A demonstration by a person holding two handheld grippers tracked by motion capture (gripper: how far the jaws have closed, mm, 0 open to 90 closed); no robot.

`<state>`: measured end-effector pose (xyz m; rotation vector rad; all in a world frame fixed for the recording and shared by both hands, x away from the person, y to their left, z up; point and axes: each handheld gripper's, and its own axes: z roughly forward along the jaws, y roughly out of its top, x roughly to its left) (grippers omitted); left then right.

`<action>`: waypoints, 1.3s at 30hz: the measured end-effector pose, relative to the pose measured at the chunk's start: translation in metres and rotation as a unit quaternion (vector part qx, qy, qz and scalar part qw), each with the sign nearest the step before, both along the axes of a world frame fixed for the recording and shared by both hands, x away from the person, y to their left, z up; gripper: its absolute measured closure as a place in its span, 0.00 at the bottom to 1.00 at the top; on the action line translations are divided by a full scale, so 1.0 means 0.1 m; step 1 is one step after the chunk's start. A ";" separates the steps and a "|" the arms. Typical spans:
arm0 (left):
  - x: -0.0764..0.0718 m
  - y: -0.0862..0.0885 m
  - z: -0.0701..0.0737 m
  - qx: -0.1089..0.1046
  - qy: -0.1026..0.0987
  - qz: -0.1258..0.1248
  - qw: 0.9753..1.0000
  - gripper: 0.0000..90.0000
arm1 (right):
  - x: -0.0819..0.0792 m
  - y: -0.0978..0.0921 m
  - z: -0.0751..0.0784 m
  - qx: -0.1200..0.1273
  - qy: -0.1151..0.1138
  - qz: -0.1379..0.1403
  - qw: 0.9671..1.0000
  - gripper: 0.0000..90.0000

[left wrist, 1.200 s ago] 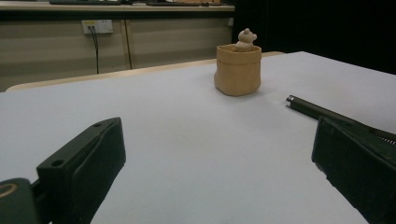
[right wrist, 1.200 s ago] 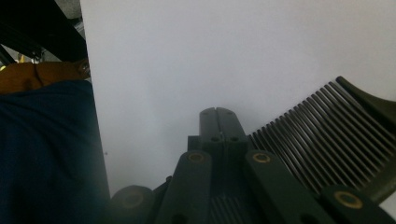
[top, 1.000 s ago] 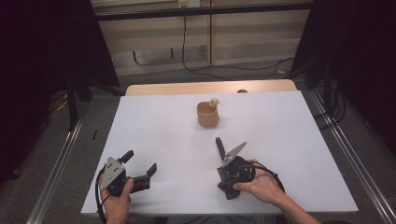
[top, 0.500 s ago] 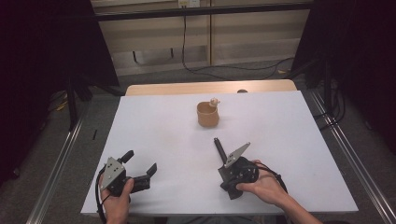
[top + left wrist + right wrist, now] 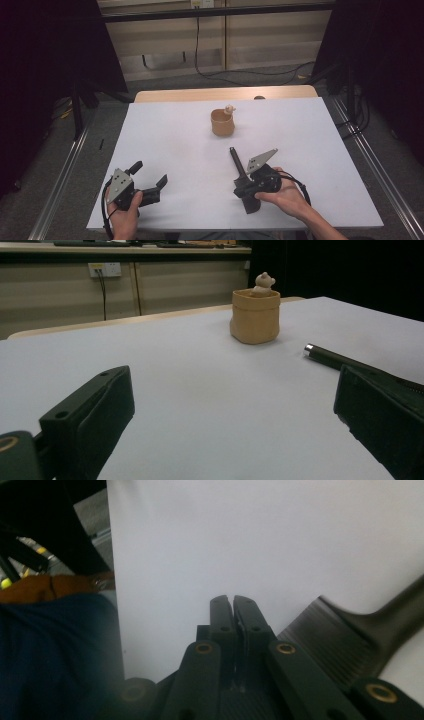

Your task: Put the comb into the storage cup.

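A tan cup (image 5: 222, 124) with a small bear figure (image 5: 229, 108) in it stands upright at the table's middle back; the left gripper view has the cup (image 5: 255, 316) ahead. My left gripper (image 5: 148, 174) rests at the front left, open, with nothing between its jaws (image 5: 232, 405). My right gripper (image 5: 248, 202) lies tilted at the front centre in the person's hand, its jaws shut together (image 5: 233, 600) and pointing toward the near edge. A black tool with a ribbed flat part (image 5: 325, 645) lies beside them. Its rod-like handle (image 5: 236, 161) with a silver tip (image 5: 309, 348) points toward the cup.
The white table (image 5: 165, 135) ends close in front of both grippers. A wooden strip (image 5: 225, 93) runs along its far edge. Metal rails (image 5: 372, 165) flank both sides on the floor. Cables (image 5: 240, 75) trail behind the table.
The right gripper has turned slightly, its grey plate shifting a little to the right. The left gripper and the cup have stayed put.
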<state>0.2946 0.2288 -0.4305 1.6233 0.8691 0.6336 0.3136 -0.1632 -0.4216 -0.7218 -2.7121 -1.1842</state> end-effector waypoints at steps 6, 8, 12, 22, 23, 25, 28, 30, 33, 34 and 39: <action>0.00 0.00 0.00 -0.001 0.002 -0.001 1.000 0.03 | 0.04 -0.09 0.06 0.019 -0.025 -0.034 0.999 0.84; 0.00 0.00 0.00 -0.001 0.001 -0.001 1.000 0.03 | 0.06 -0.11 0.06 0.015 -0.030 -0.055 0.998 0.73; 0.00 -0.01 0.00 0.001 0.001 -0.002 1.000 0.03 | 0.07 -0.14 0.09 0.012 -0.042 -0.083 0.996 0.51; -0.01 0.00 0.01 0.000 0.000 -0.002 1.000 0.03 | 0.15 -0.22 0.15 -0.015 -0.092 -0.181 0.979 0.15; 0.00 0.00 0.01 0.000 0.000 -0.003 1.000 0.03 | 0.17 -0.23 0.15 -0.016 -0.090 -0.189 0.978 0.14; 0.00 -0.01 0.01 -0.001 0.000 -0.005 1.000 0.03 | 0.19 -0.24 0.15 -0.016 -0.093 -0.195 0.976 0.12; 0.01 -0.02 0.01 0.001 0.000 -0.007 1.000 0.03 | 0.23 -0.26 0.17 -0.012 -0.097 -0.209 0.973 0.11; 0.01 -0.02 0.00 -0.001 0.001 -0.008 1.000 0.03 | 0.26 -0.28 0.18 -0.009 -0.092 -0.212 0.973 0.10; 0.01 -0.02 0.00 0.001 0.002 -0.008 1.000 0.03 | 0.33 -0.29 0.18 -0.019 -0.088 -0.217 0.972 0.11; 0.01 -0.01 0.00 0.002 0.002 -0.009 1.000 0.03 | 0.35 -0.29 0.18 -0.024 -0.088 -0.215 0.972 0.11; 0.01 -0.01 0.01 0.000 0.001 -0.009 1.000 0.03 | 0.52 -0.27 0.18 -0.044 -0.066 -0.216 0.973 0.11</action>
